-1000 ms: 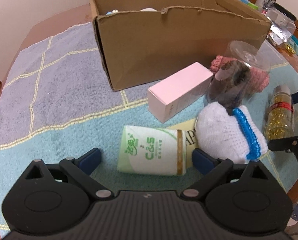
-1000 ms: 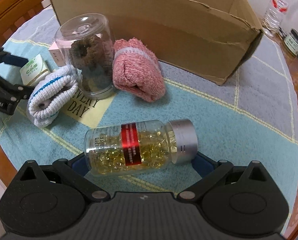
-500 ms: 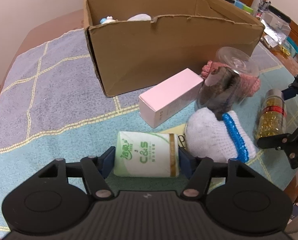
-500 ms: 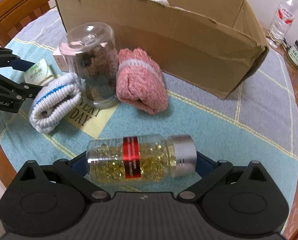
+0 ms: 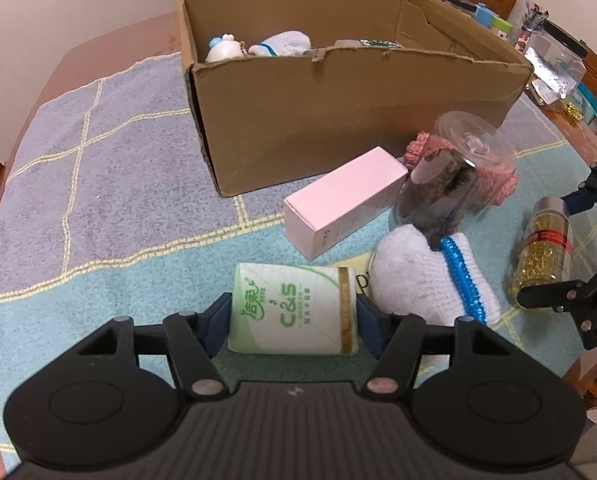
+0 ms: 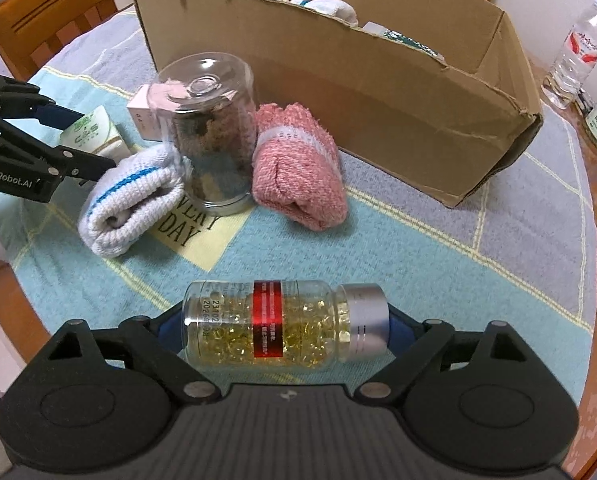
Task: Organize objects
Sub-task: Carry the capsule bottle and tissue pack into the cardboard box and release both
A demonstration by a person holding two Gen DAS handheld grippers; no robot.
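Observation:
A green-and-white tissue pack [image 5: 290,304] lies on the blue checked tablecloth [image 5: 98,184]. My left gripper [image 5: 294,320] is closing, and its blue pads press on both ends of the pack. A clear bottle of yellow capsules [image 6: 282,324] with a red label and a silver cap lies on its side. My right gripper [image 6: 284,330] is closing too, one pad on the bottle's base and the other on its cap. An open cardboard box [image 5: 338,120] stands behind, with a few small items inside.
Between the grippers lie a pink carton [image 5: 346,196], a white rolled sock with a blue stripe [image 5: 426,280], an upturned clear jar [image 6: 210,132] and a pink rolled sock [image 6: 298,168]. A water bottle [image 6: 578,52] and small clutter crowd the table's right edge.
The left jaws closed from wide apart onto the tissue pack. The right jaws came in against the ends of the capsule bottle. More of the box's inside shows in both views.

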